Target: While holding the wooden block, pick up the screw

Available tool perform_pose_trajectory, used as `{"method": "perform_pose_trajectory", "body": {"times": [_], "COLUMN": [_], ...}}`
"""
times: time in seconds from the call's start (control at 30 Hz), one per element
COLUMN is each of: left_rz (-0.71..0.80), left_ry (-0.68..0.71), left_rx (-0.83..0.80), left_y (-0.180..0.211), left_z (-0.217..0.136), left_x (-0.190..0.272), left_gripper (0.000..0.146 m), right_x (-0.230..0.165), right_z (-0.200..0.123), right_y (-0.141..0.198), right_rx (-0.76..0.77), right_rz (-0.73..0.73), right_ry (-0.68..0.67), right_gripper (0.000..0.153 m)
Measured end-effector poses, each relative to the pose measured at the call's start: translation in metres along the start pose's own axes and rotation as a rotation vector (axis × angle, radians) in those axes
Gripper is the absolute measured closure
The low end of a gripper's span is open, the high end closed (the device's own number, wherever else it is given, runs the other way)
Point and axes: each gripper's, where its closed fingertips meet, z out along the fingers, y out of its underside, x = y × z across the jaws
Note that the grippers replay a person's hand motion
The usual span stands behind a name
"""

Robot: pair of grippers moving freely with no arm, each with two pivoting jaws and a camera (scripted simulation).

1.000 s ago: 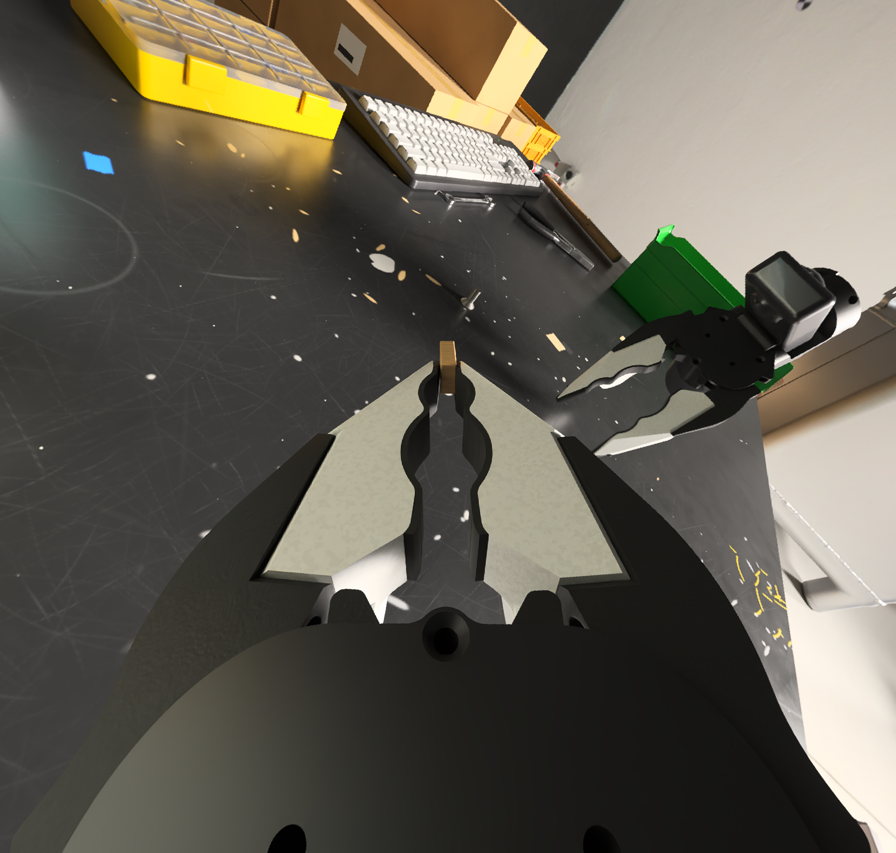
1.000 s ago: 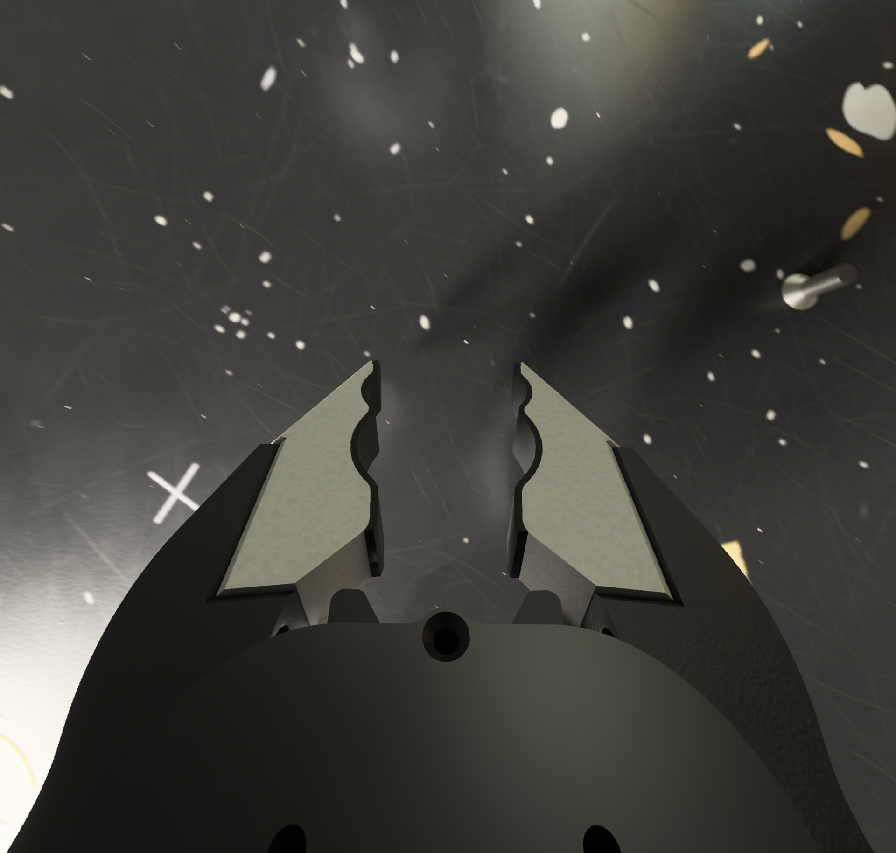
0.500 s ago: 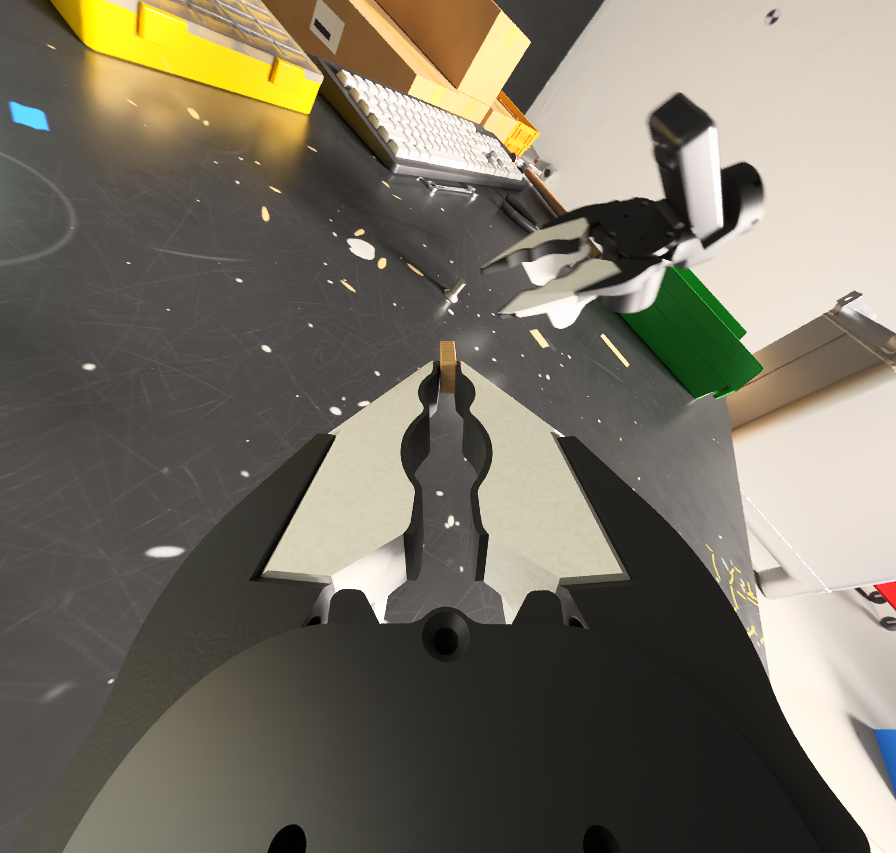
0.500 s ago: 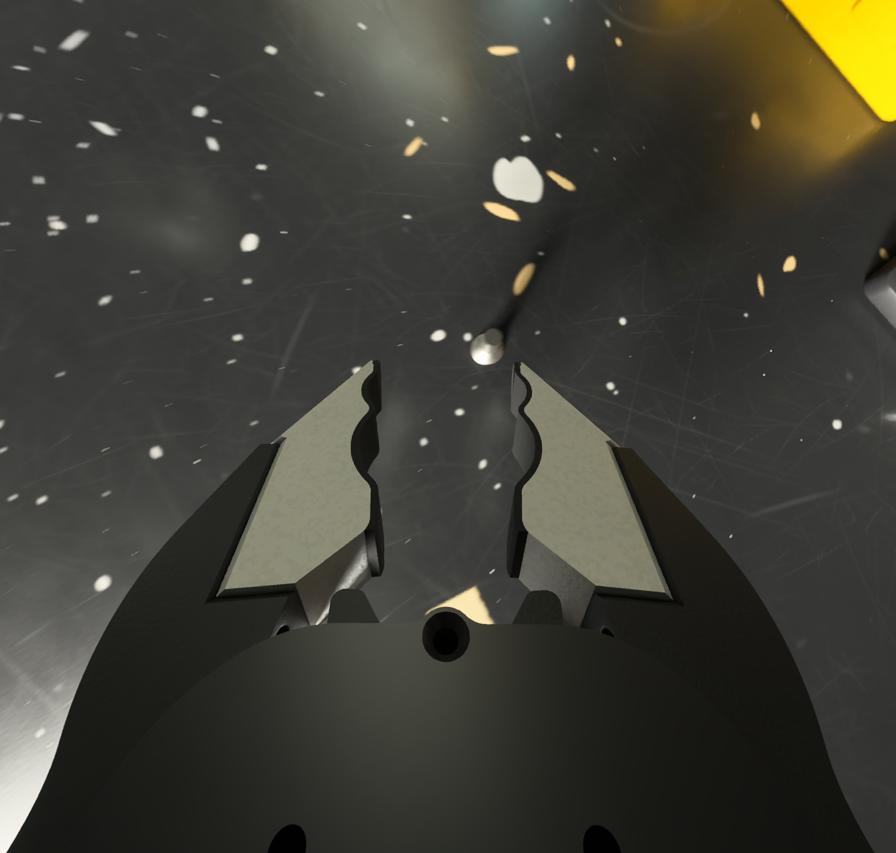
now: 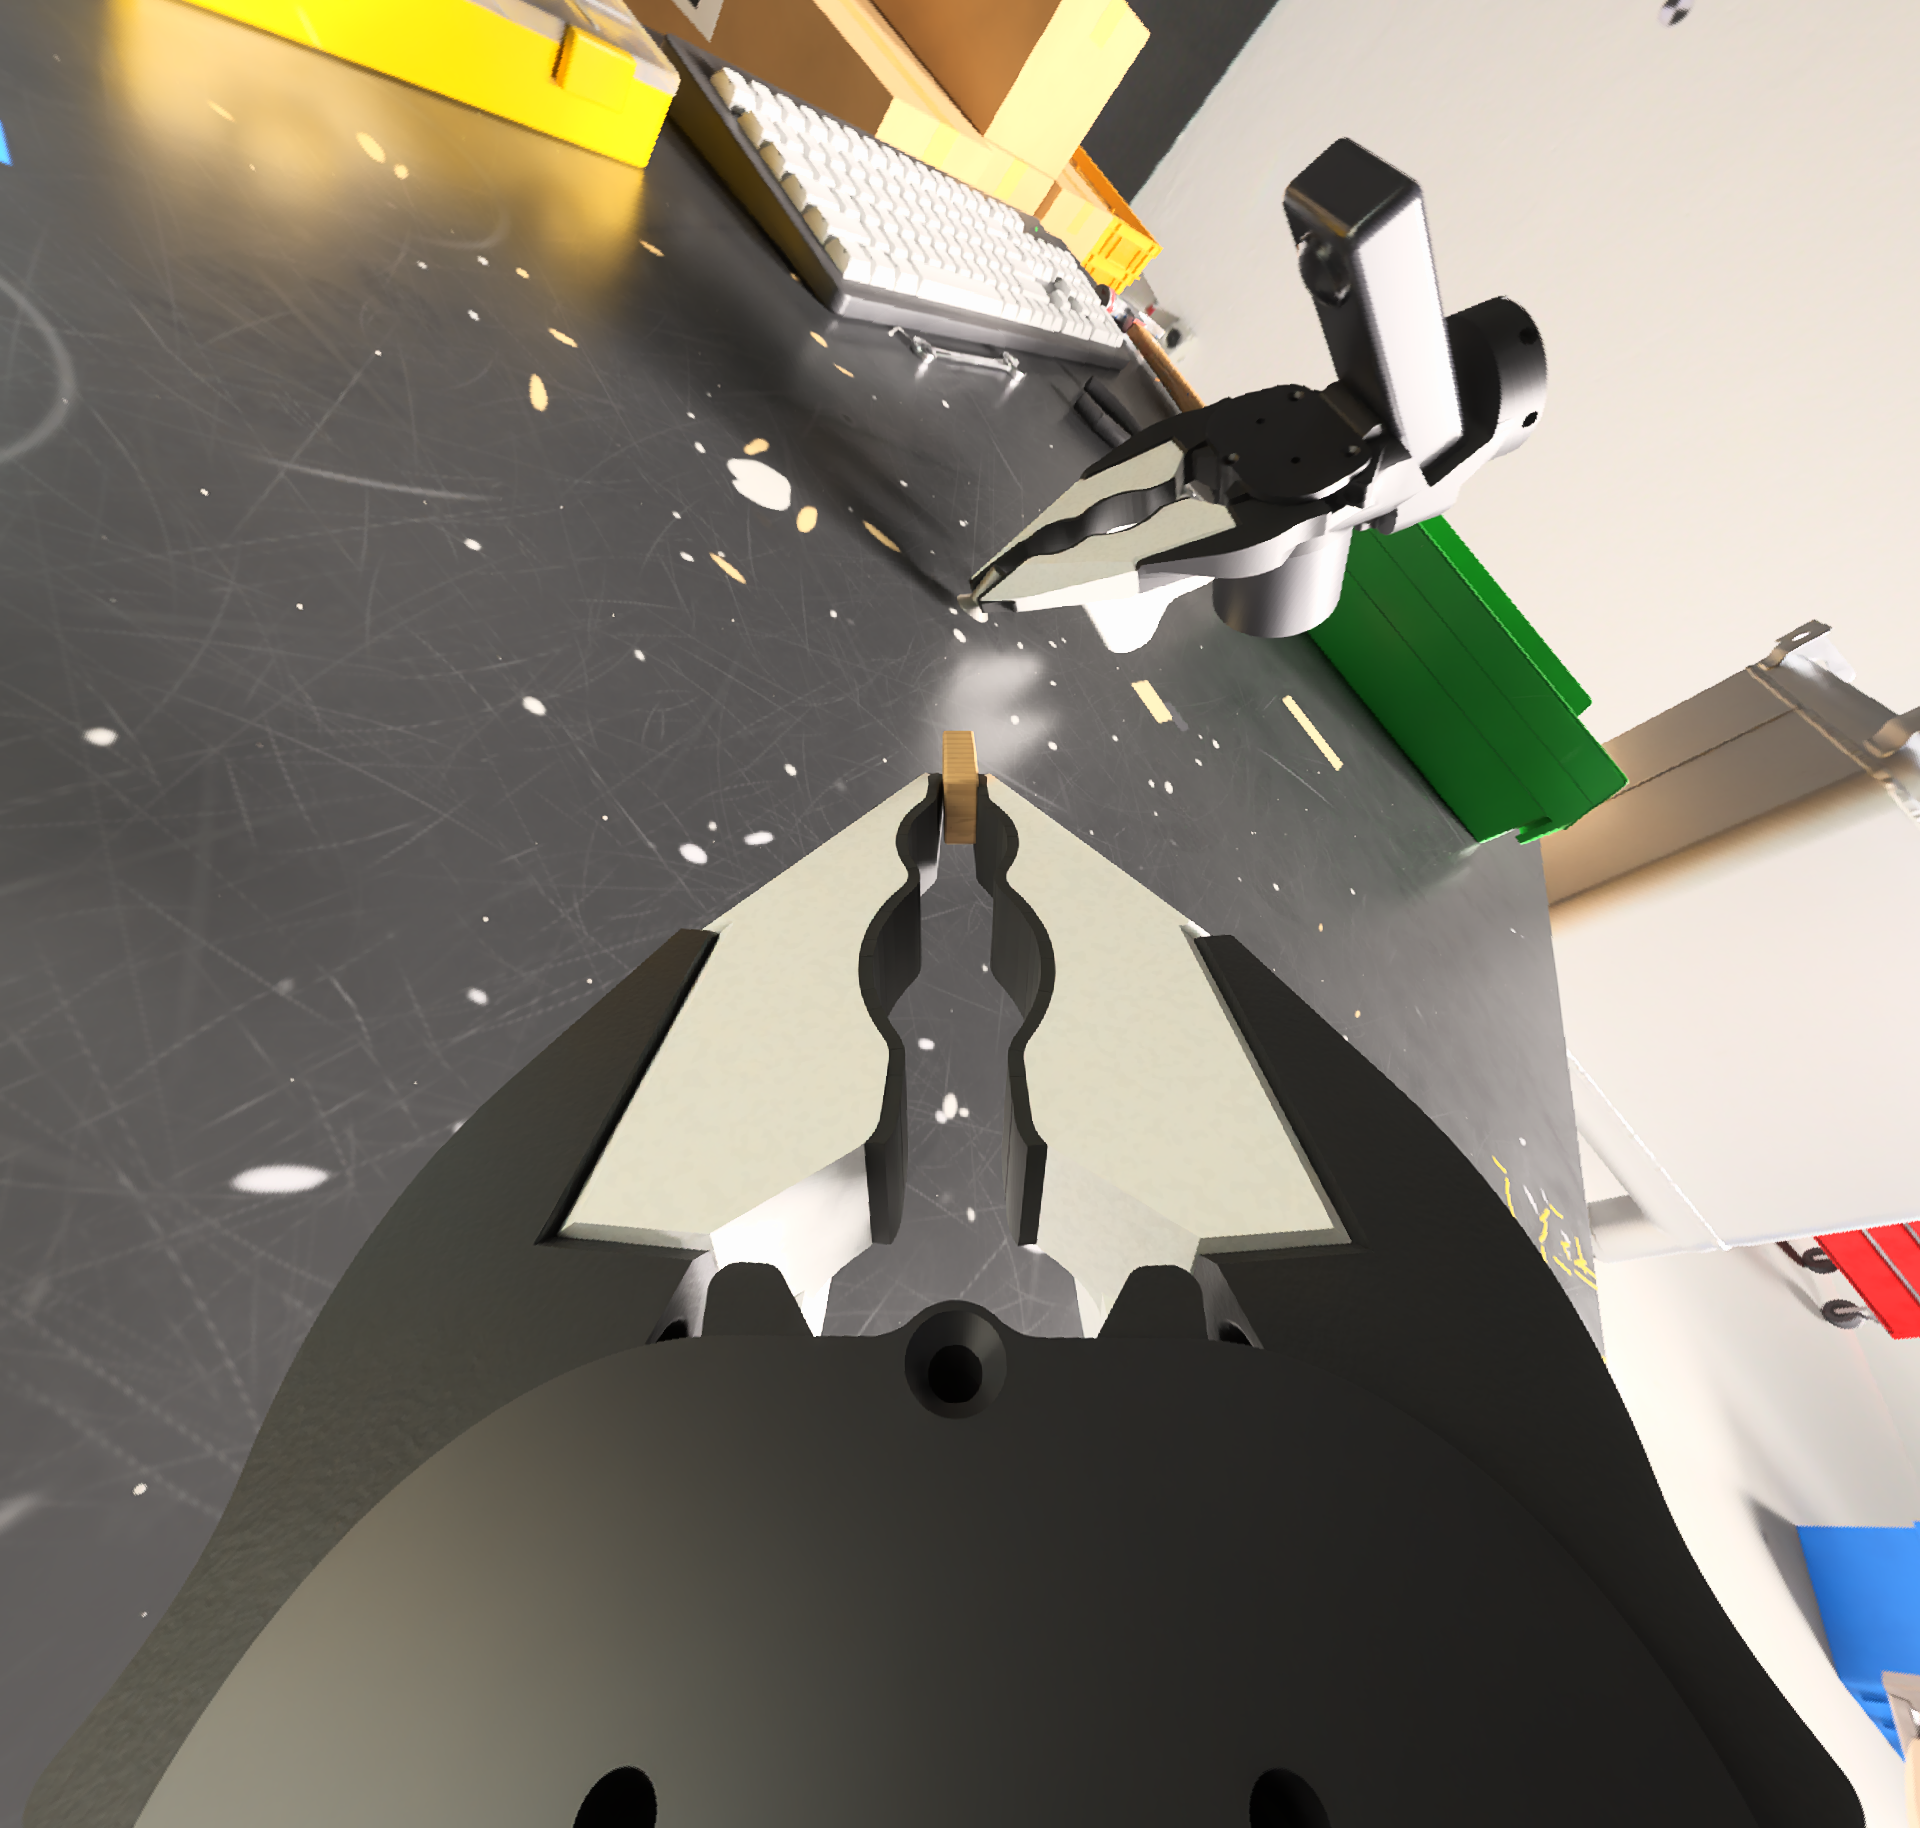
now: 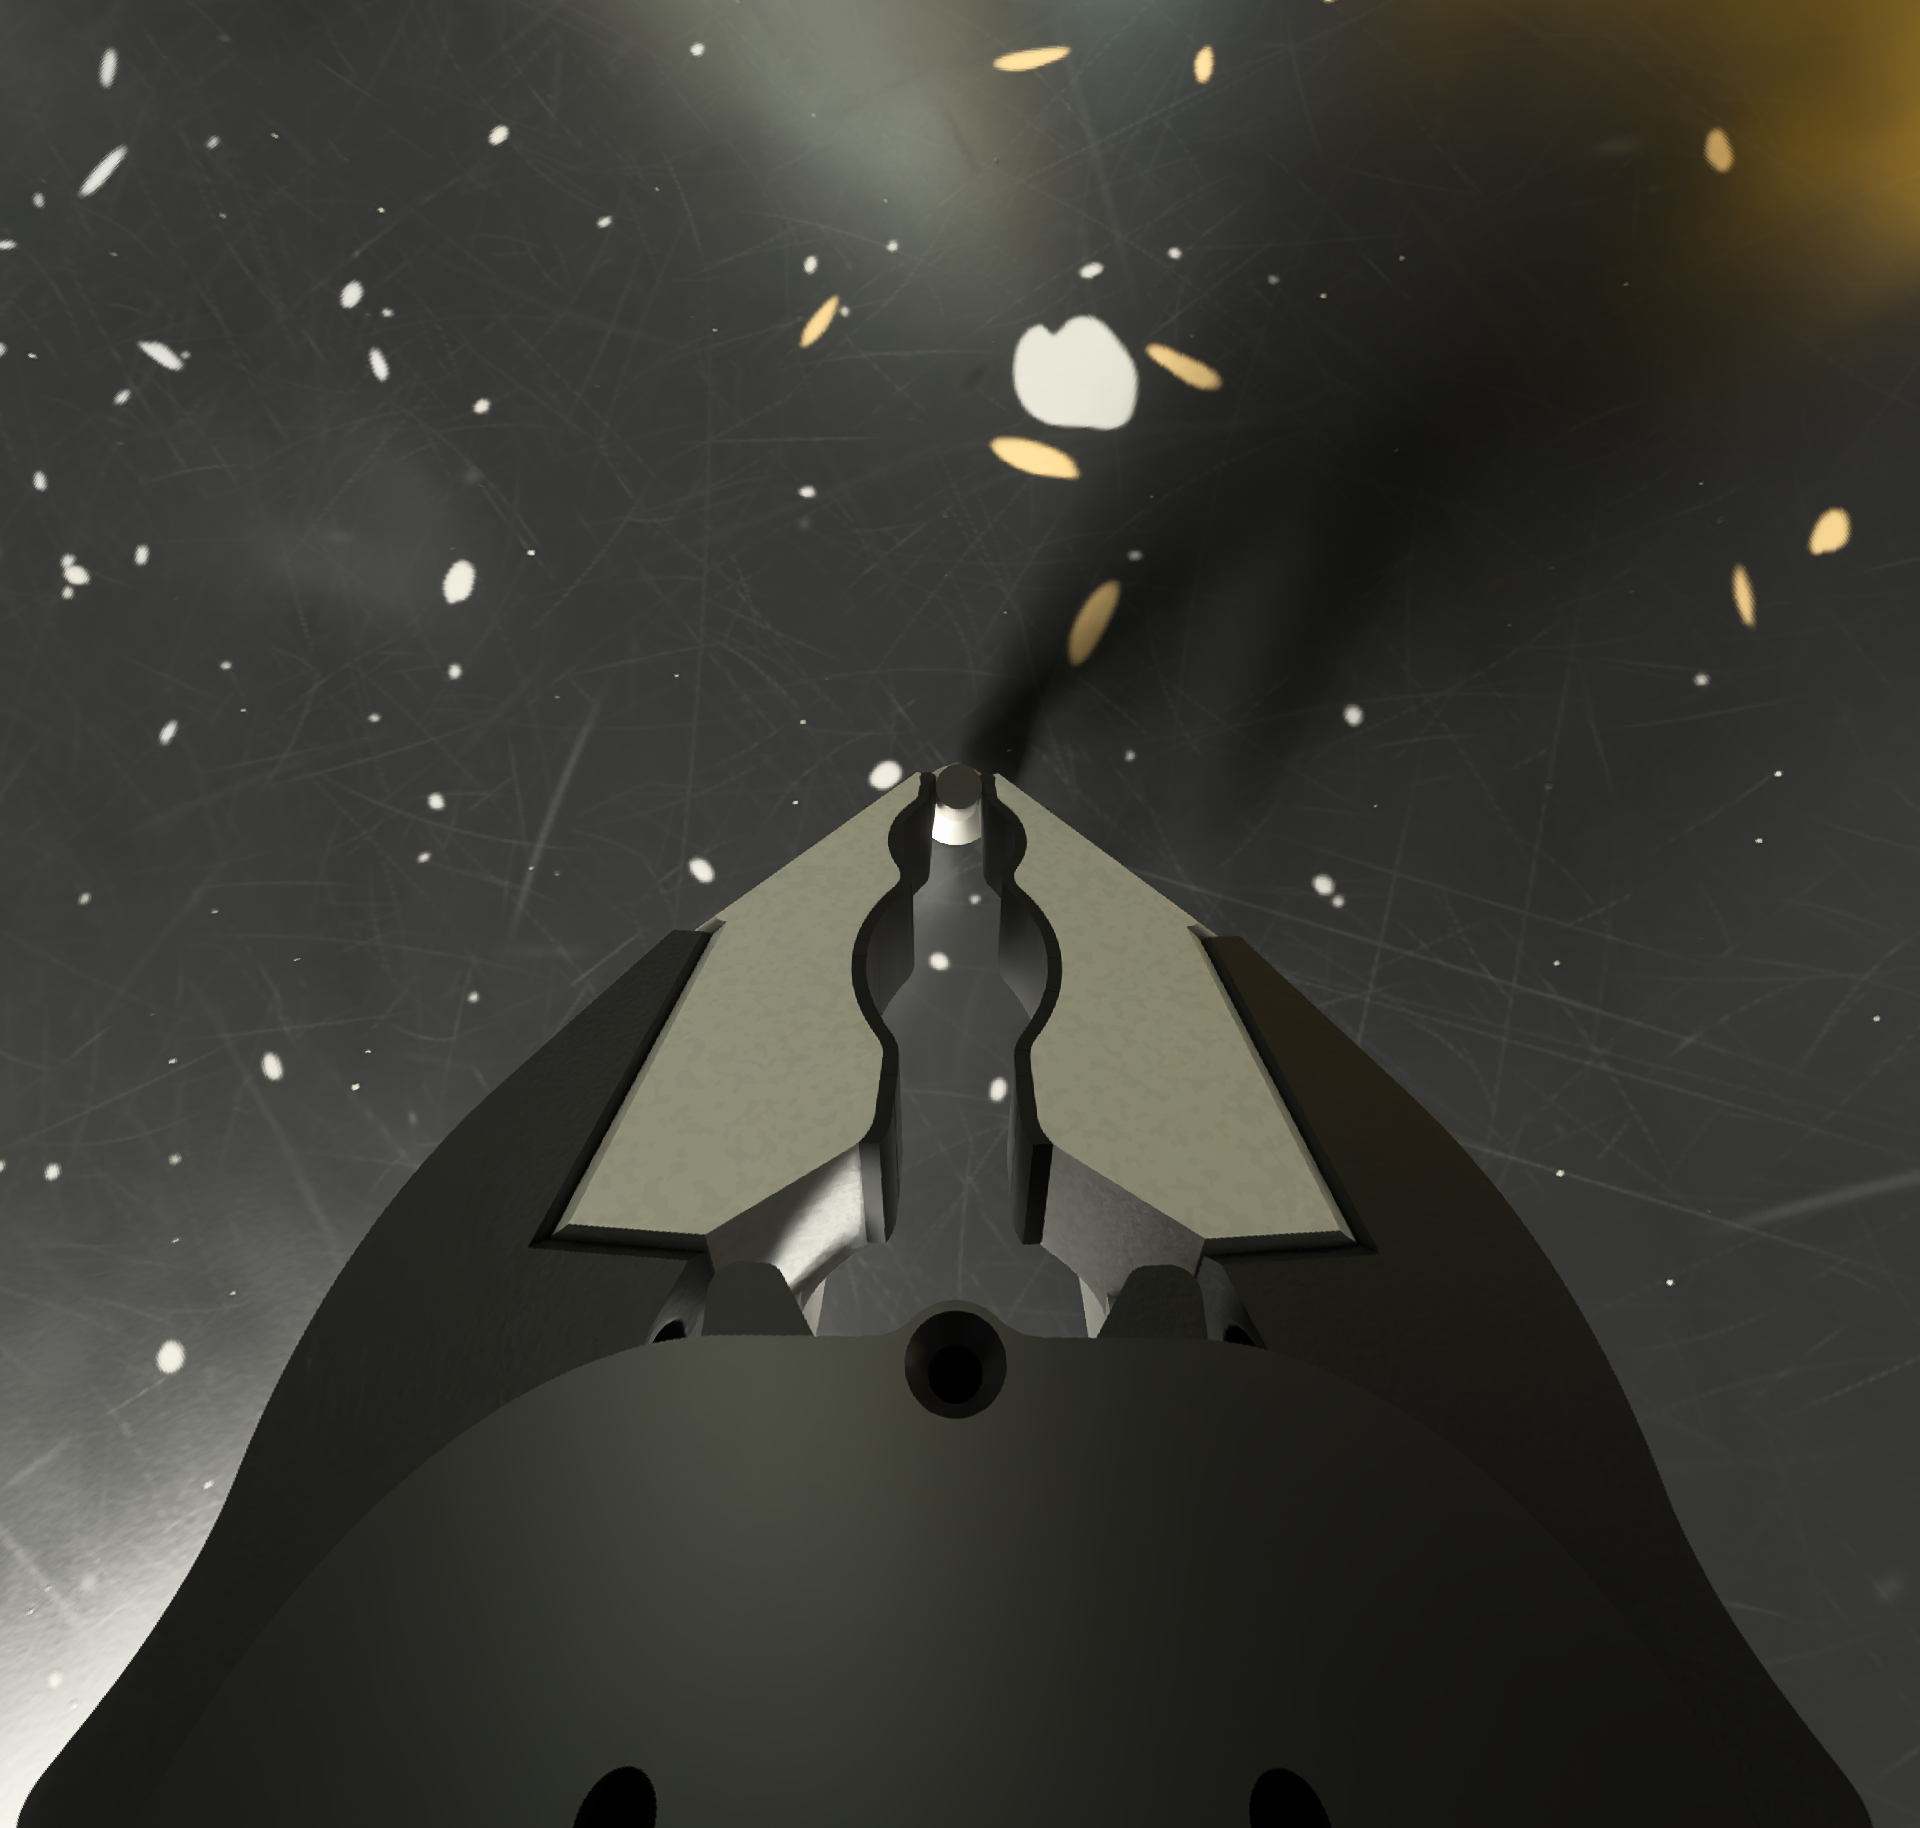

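**Block and screw both pinched at the fingertips**

Wood shows first in the left wrist view: the left gripper (image 5: 958, 791) has its fingers drawn nearly together, and the small wooden block (image 5: 959, 786) is clamped upright between the very tips, its top end poking out past them. Below lies the scratched black table (image 5: 312, 635), flecked with pale paint spots. At the far edge sit a yellow parts organiser (image 5: 395, 2), a white keyboard (image 5: 914, 220) just beside it, and cardboard boxes (image 5: 883, 22) behind the keyboard. A green bin (image 5: 1455, 677) rests near the table's right edge. The right gripper (image 5: 982, 596) appears farther off in this view, tilted down with its tips closed to a point right at the table surface, just beyond the block; whatever it holds is too small to make out from here.

Seen from the right wrist view, the right gripper (image 6: 957, 789) has its fingers closed to a narrow slot, and the screw (image 6: 956, 804) is caught between the tips, a short silvery cylinder with its end facing forward. A dark shadow trails away from the tips across the speckled table (image 6: 416, 531), with an amber glow in the upper right corner.
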Motion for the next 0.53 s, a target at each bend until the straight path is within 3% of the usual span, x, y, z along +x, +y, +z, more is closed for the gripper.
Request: {"method": "perform_pose_trajectory", "body": {"times": [0.13, 0.27, 0.53], "left_rz": [-0.018, -0.049, -0.132], "left_ry": [-0.018, -0.045, -0.073], "left_rx": [-0.027, -0.064, -0.218], "left_y": [0.006, 0.015, 0.042], "left_z": [0.002, 0.004, 0.013], "left_x": [-0.001, -0.003, -0.008], "left_gripper": [0.141, 0.141, 0.141], "right_x": [-0.014, -0.052, -0.131], "right_z": [-0.009, -0.020, -0.012], "right_y": [-0.007, -0.019, -0.014], "right_rx": [0.033, 0.073, -0.021], "right_rz": [0.010, -0.009, -0.351], "right_ry": [-0.040, -0.112, -0.204], "right_gripper": [0.145, 0.145, 0.145]}}
